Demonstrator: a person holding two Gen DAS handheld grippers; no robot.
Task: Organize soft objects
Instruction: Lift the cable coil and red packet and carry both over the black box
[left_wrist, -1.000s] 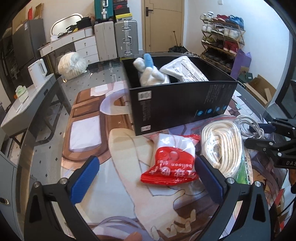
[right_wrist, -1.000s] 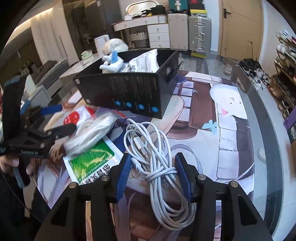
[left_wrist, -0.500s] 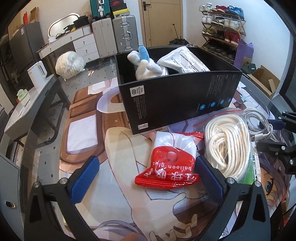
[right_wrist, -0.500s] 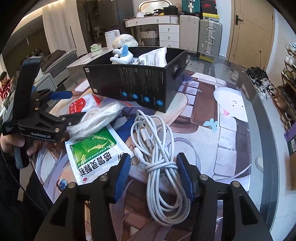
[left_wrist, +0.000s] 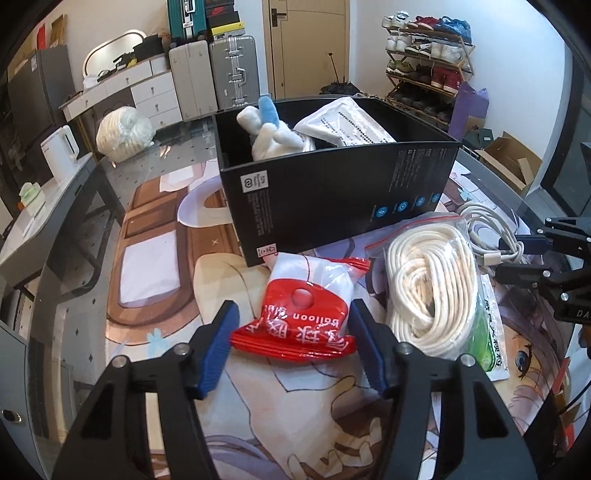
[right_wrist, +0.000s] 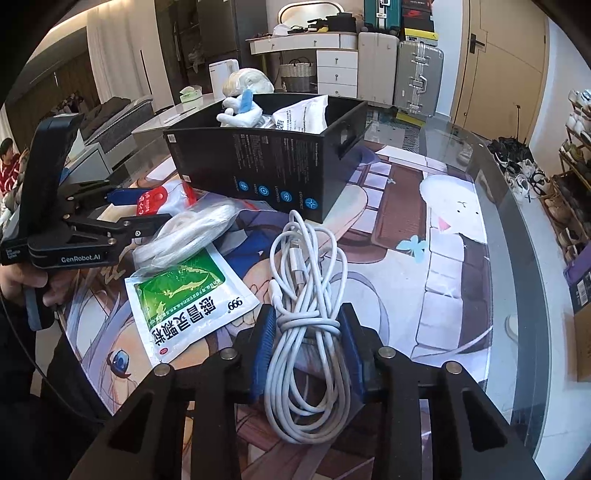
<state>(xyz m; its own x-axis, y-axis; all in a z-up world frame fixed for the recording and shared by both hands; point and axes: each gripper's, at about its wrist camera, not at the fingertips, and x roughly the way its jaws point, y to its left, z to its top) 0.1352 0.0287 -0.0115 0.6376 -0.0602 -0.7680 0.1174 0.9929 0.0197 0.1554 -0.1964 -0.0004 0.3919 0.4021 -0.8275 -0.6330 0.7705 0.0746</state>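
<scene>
Status: my left gripper (left_wrist: 291, 341) has narrowed from a wide spread half a second ago. Its blue pads now bracket the red balloon packet (left_wrist: 301, 314) and sit at or very near its sides; I cannot tell whether they grip it yet.

My right gripper (right_wrist: 306, 341) has closed likewise. Its pads press the wrapped waist of the white charging cable (right_wrist: 308, 295), which it now grasps.

Both items lie on the surface. The packet touches the near corner of the black box (left_wrist: 332, 192), at 12 o'clock from my left gripper. The bagged rope coil (left_wrist: 432, 284) lies at 2 o'clock.

Assessment: both grasps are nearly set. Lift and transfer into the box remain.
</scene>
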